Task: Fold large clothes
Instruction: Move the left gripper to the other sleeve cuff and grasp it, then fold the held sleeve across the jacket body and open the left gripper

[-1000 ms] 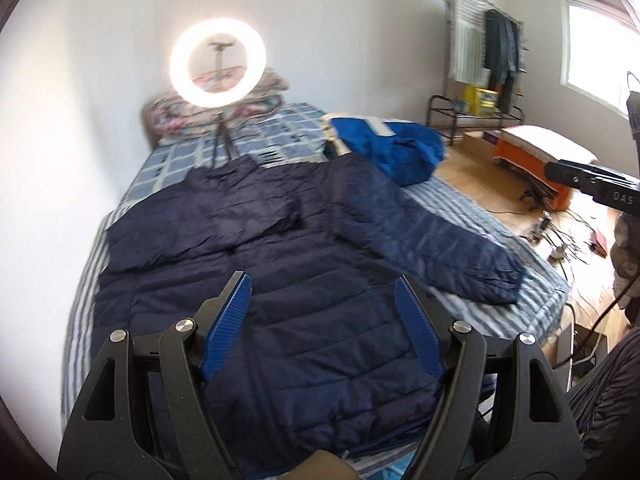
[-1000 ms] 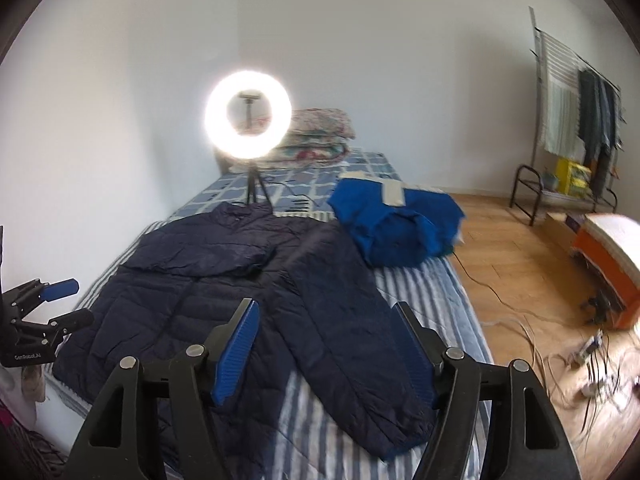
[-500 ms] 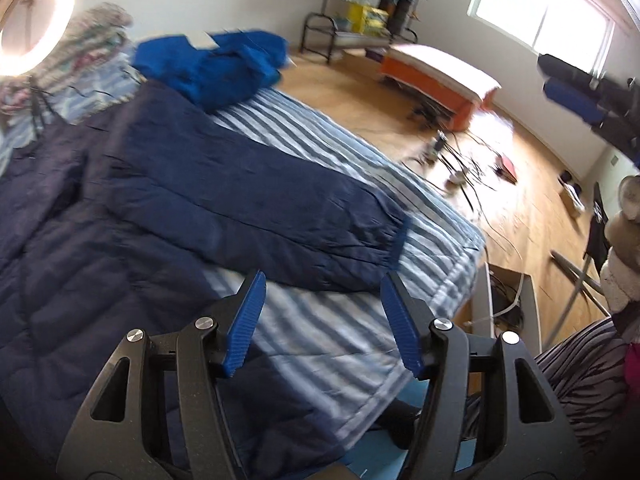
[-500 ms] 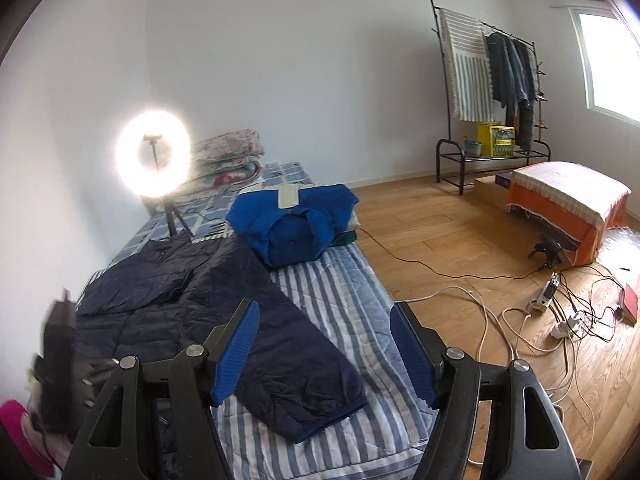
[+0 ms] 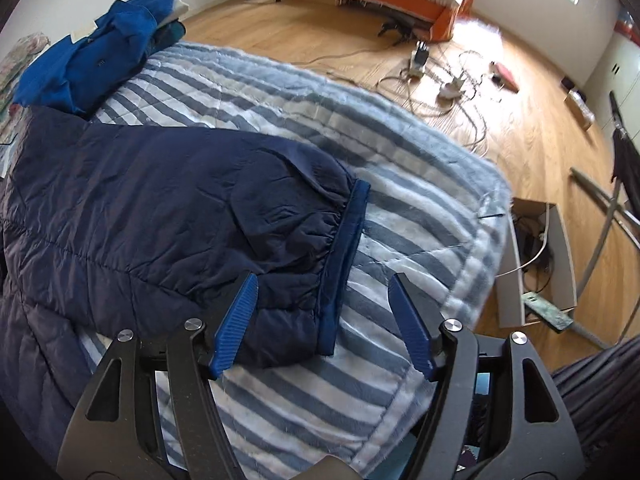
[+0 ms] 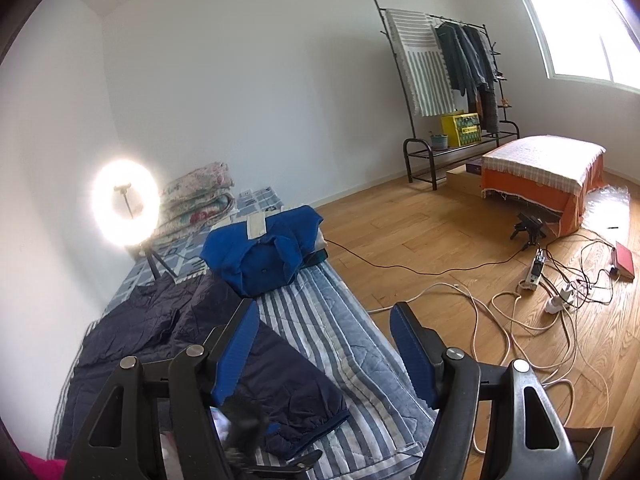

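Note:
A large navy puffer jacket (image 5: 140, 200) lies spread on the striped bed cover (image 5: 400, 160). Its right sleeve stretches toward the bed's edge and ends in a blue cuff (image 5: 344, 248). My left gripper (image 5: 322, 277) points steeply down just above that cuff. Its jaws are opening, the cuff end lies between the fingers, and the pads do not press on it. In the right wrist view the jacket (image 6: 160, 332) and cuff (image 6: 320, 420) lie lower left. My right gripper (image 6: 324, 305) hovers open above the bed with nothing between its fingers.
A crumpled blue garment (image 6: 260, 256) sits further up the bed, with folded quilts (image 6: 196, 192) and a lit ring light (image 6: 124, 204) behind. Cables (image 6: 520, 300) sprawl over the wooden floor. An orange bench (image 6: 540, 172), a clothes rack (image 6: 440, 60) and an open box (image 5: 536, 264) stand around.
The left gripper swung from above the jacket's body to the right and down onto the sleeve cuff. The right gripper turned right, so more floor shows.

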The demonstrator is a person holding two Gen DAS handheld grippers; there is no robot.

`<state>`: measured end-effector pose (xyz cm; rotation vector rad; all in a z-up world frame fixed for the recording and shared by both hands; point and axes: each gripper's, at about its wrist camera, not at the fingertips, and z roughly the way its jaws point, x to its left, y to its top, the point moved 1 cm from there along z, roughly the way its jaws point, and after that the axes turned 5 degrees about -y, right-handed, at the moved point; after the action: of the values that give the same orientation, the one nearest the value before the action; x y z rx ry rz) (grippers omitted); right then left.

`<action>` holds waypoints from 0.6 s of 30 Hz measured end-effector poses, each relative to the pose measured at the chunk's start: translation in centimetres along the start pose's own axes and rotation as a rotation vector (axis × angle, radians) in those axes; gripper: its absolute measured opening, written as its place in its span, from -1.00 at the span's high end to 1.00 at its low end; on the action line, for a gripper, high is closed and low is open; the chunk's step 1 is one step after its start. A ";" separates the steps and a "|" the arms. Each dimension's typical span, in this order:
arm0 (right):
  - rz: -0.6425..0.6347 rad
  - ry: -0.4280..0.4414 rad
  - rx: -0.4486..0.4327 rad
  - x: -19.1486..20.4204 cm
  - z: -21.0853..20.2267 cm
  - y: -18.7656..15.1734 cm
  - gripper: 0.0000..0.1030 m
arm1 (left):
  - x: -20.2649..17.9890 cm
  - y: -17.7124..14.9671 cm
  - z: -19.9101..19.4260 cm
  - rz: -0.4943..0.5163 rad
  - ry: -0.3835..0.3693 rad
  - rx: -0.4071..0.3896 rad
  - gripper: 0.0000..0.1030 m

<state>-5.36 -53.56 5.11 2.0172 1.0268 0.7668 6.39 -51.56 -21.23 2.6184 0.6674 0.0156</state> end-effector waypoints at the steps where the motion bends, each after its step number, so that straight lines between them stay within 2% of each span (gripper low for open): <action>1: 0.010 0.006 0.001 0.0 0.1 0.1 -0.37 | -0.1 0.2 0.7 0.004 0.018 0.019 -0.35; 4: 0.030 0.020 0.005 -0.2 0.2 0.1 -0.37 | -0.1 0.1 2.3 0.024 0.061 0.062 -0.35; 7: 0.029 0.021 0.004 -0.4 0.2 0.1 -0.37 | -0.2 0.2 2.3 0.027 0.060 0.069 -0.34; 8: 0.030 0.025 0.006 -0.4 0.3 0.1 -0.37 | -0.1 0.3 2.3 0.021 0.047 0.075 -0.26; 10: 0.032 0.032 0.008 -0.2 0.4 0.1 -0.37 | 0.2 0.6 2.2 0.009 0.031 0.079 0.06; 12: 0.035 0.041 0.007 0.1 0.5 0.1 -0.37 | 0.6 0.9 2.1 -0.007 0.001 0.081 0.63; 13: 0.035 0.045 0.007 0.3 0.5 0.2 -0.37 | 0.7 1.0 1.9 -0.021 -0.015 0.081 0.80; 15: 0.030 0.054 0.007 0.9 0.6 0.2 -0.37 | 1.1 1.3 1.4 -0.046 -0.031 0.064 0.92; 18: 0.022 0.066 0.009 1.7 0.6 0.1 -0.37 | 2.0 1.5 -0.1 -0.099 -0.072 0.026 0.94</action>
<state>-4.01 -52.39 5.15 2.0256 1.0482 0.8473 8.80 -51.79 -20.66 2.5935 0.7760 -0.1171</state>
